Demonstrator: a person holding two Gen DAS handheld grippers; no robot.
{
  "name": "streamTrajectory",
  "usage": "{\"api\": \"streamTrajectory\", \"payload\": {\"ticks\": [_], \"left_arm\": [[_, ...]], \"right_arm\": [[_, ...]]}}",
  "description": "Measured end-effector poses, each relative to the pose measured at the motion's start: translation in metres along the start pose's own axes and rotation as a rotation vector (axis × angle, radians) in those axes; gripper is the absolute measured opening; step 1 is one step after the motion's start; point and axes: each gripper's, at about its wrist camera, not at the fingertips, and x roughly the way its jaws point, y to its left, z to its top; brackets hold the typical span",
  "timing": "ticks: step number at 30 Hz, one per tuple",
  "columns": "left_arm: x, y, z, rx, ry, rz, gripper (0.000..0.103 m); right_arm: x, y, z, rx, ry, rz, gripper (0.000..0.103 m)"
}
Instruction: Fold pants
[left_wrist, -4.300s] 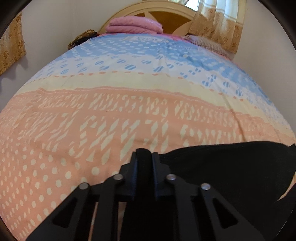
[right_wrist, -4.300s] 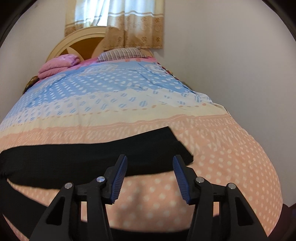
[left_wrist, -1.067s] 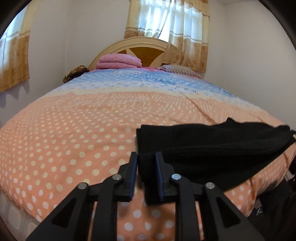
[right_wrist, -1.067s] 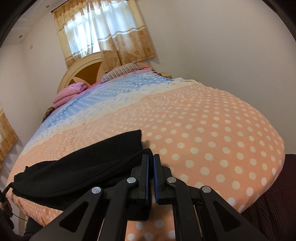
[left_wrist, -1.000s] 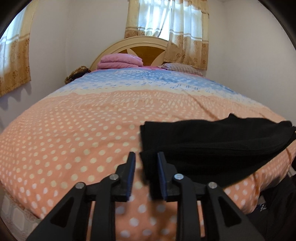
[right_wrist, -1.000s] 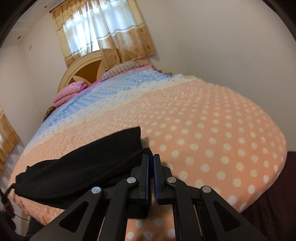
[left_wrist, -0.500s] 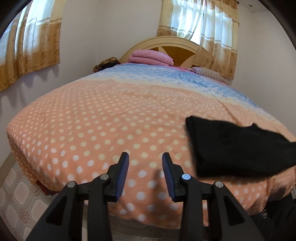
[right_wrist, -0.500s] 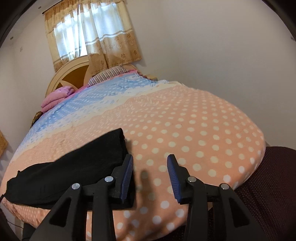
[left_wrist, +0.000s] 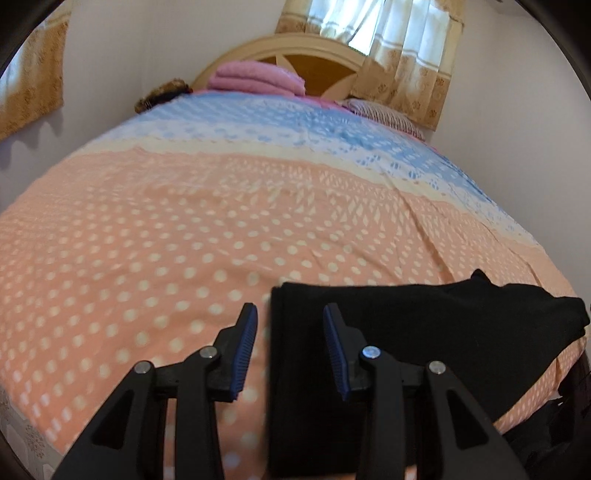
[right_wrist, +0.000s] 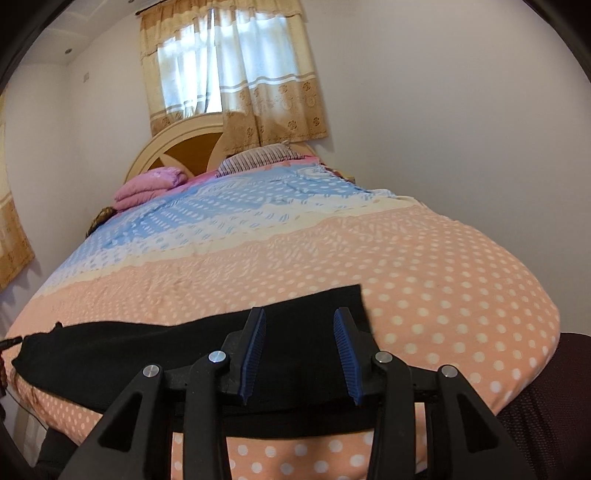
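Note:
The black pants (left_wrist: 424, 332) lie folded lengthwise in a long strip along the near edge of the bed (left_wrist: 184, 240). My left gripper (left_wrist: 290, 314) is open and empty, its jaws straddling the left end of the strip. In the right wrist view the pants (right_wrist: 147, 350) stretch to the left, and my right gripper (right_wrist: 299, 317) is open and empty over the right end.
The bed has an orange polka-dot and blue bedspread (right_wrist: 443, 277). Folded pink blankets (left_wrist: 255, 77) and a striped pillow (right_wrist: 258, 158) lie by the headboard (left_wrist: 310, 55). Walls stand close on both sides. A dark maroon surface (right_wrist: 546, 406) is at the lower right.
Both grippers let go of the pants about a second ago and opened. The left one swung away left, then came back over the strip's left end. The right one moved over the right end.

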Motion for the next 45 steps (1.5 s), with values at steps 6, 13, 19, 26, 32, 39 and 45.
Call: {"api": "streamTrajectory", "payload": {"ticks": [6,13,19,26,32,39,45], "left_arm": [[0.015,-0.006,0.0,0.011,0.032,0.045,0.023],[0.016,0.002,-0.003,-0.051,-0.002,0.043,0.028],[0.015,-0.001,-0.004,-0.036,-0.023,0.075,0.032],[0.019,0.007,-0.003,-0.053,-0.037,0.084,0.047],[0.018,0.01,-0.006,-0.067,-0.053,0.075,0.051],[0.007,0.004,-0.007,-0.041,-0.063,0.096,0.052],[-0.016,-0.024,-0.013,0.06,-0.109,0.107,0.052]], "right_arm": [[-0.002,-0.019,-0.006,0.088,-0.006,-0.056,0.041],[-0.023,-0.058,-0.015,0.227,0.015,-0.127,0.047],[-0.011,-0.057,-0.018,0.281,0.069,-0.067,0.047],[-0.01,-0.043,-0.02,0.306,0.106,0.004,0.01],[-0.017,-0.051,-0.043,0.292,0.157,-0.057,0.009],[-0.018,-0.058,-0.041,0.294,0.109,-0.101,0.059],[-0.017,-0.062,-0.008,0.279,0.062,-0.073,0.059]]}}
